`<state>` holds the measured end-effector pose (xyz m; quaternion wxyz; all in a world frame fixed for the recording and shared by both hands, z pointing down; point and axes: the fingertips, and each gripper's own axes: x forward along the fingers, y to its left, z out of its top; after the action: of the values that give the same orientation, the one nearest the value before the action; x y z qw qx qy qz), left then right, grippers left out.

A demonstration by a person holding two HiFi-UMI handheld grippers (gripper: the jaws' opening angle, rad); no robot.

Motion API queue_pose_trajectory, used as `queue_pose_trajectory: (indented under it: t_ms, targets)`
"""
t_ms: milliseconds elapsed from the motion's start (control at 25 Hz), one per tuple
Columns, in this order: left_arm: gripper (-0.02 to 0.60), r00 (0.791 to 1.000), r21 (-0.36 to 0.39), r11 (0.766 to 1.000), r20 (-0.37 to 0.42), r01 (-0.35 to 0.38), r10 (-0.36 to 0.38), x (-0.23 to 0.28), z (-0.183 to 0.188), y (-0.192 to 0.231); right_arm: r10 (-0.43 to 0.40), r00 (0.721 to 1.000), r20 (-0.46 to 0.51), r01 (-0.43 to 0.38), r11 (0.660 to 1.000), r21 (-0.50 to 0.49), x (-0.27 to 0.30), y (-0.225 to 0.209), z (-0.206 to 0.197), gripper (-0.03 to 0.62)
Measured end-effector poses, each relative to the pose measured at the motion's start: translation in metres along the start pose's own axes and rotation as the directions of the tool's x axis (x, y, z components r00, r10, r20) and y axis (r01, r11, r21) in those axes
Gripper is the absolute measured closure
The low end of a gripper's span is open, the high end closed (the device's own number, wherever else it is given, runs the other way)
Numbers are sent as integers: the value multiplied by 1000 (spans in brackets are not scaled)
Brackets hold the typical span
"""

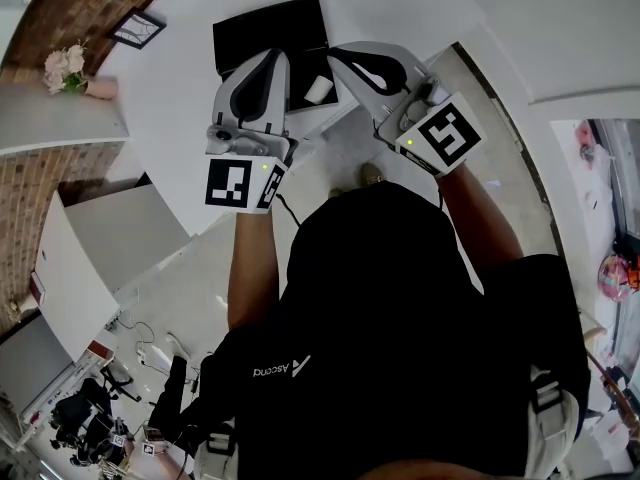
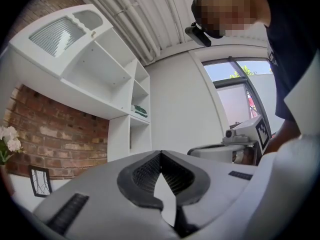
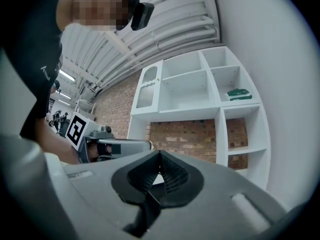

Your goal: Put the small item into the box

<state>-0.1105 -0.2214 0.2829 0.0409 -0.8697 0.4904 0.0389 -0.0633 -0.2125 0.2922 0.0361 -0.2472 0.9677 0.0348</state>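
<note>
Both closed: left gripper (image 2: 160, 155), right gripper (image 3: 159, 154)

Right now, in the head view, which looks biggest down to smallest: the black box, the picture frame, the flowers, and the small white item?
1. black box, clearly the largest.
2. picture frame and flowers look about alike, too close to rank.
3. small white item, the smallest.

Pale flowers (image 1: 64, 68) and a framed picture (image 1: 137, 29) sit by the brick wall (image 1: 60, 13); white shelving (image 3: 190, 115) holds a green item (image 3: 239, 94).
</note>
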Motion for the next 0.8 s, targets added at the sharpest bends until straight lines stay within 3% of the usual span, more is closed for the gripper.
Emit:
queue_pose_trajectory:
  t_ms: [800]
  targets:
    - [583, 998, 55, 997, 30, 54, -56, -18, 20, -25, -31, 999, 36, 33, 999, -43, -9, 22, 16, 594]
